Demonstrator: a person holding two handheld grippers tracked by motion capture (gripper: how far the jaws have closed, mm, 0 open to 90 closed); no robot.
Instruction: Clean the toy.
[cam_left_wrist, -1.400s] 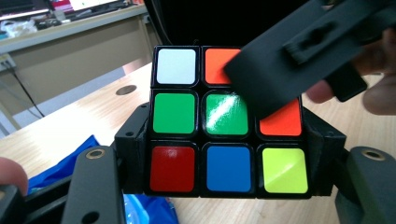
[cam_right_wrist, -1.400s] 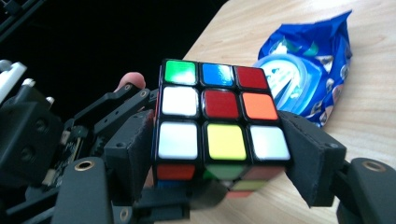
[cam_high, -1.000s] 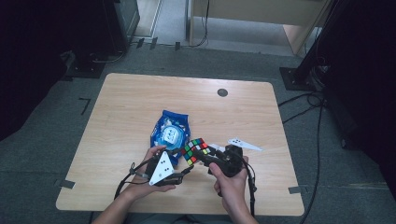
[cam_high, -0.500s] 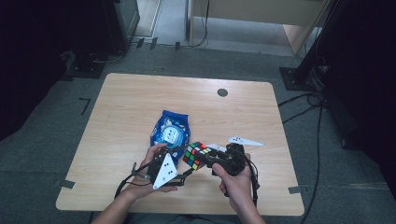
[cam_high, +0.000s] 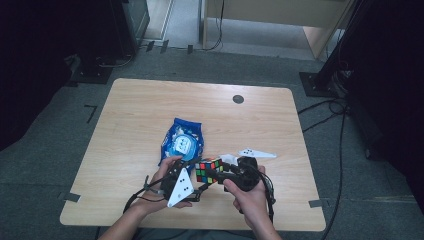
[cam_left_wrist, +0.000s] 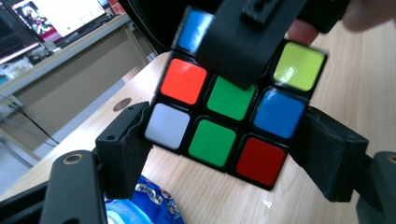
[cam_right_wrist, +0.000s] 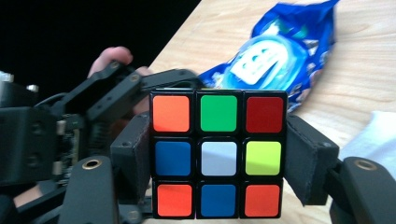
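A scrambled puzzle cube (cam_high: 208, 171) is being held just above the near edge of the wooden table (cam_high: 150, 115), between the two hand-held grippers. In the left gripper view the left gripper (cam_left_wrist: 224, 154) is being seen clamped on the cube's bottom layer, its two black pads pressed against opposite sides, while a jaw of the other gripper is crossing the upper rows. In the right gripper view the right gripper (cam_right_wrist: 217, 158) is likewise being seen clenched on the cube (cam_right_wrist: 218, 154), its pads set against the left and right faces. A blue snack packet (cam_high: 182, 142) is lying on the table just beyond the cube, and white pieces (cam_high: 250, 154) are resting near the right hand. The work is being judged as a layer twist. A jam is being risked if the two grips overlap on one layer; a slip is being risked because the smooth stickered faces are being gripped by narrow pads, and the cube could then be dropped onto the packet.
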